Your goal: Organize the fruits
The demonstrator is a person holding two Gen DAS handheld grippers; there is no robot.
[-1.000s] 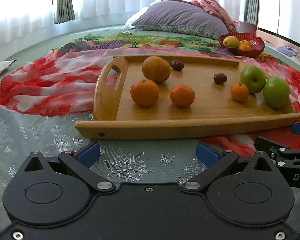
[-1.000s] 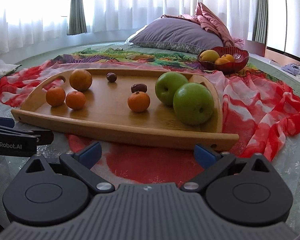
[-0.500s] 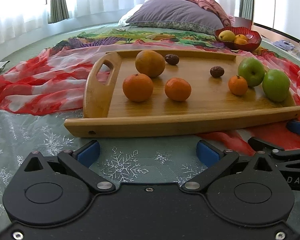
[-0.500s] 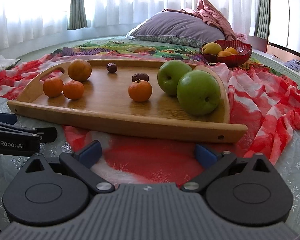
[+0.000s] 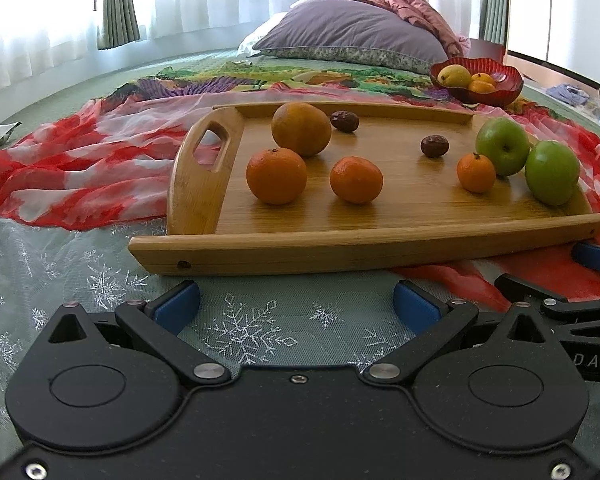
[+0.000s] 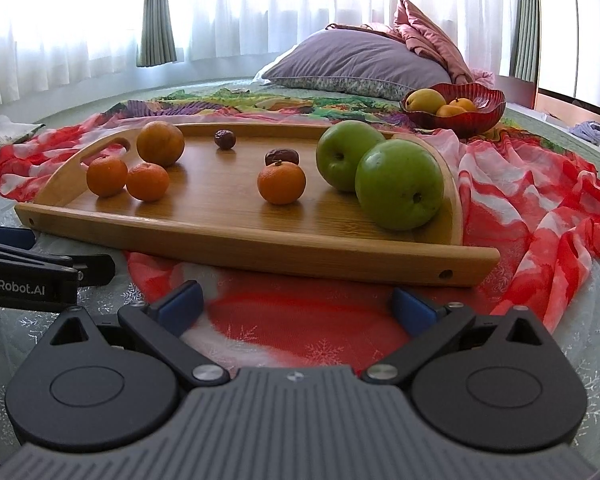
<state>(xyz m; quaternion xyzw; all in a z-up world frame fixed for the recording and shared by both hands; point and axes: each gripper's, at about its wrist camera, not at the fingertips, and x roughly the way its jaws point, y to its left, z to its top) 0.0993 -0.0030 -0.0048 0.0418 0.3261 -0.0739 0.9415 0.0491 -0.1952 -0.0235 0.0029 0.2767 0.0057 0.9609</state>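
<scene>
My left gripper (image 5: 296, 304) hangs low over the snowflake-patterned cloth (image 5: 244, 332) with its blue pads spread wide and nothing between them, just short of the near rim of the wooden tray (image 5: 360, 252). My right gripper (image 6: 296, 306) is spread just as wide and empty, over the red and white scarf (image 6: 308, 320) that runs under the tray's right end. On the tray sit 8 fruits: at the left end 1 large orange (image 5: 301, 129) with 2 mandarins (image 5: 276, 176) (image 5: 356, 179) in front of it, 2 dark dates (image 5: 344, 121) (image 5: 434, 146) toward the back, a 3rd small mandarin (image 5: 476, 172) near the middle right, and 2 green apples (image 6: 346, 155) (image 6: 399, 184) touching each other at the right end. Beyond the tray a red bowl (image 6: 488, 106) holds 1 yellow fruit (image 6: 425, 101) and some small orange ones (image 6: 458, 107), in front of a purple pillow (image 6: 360, 60).
</scene>
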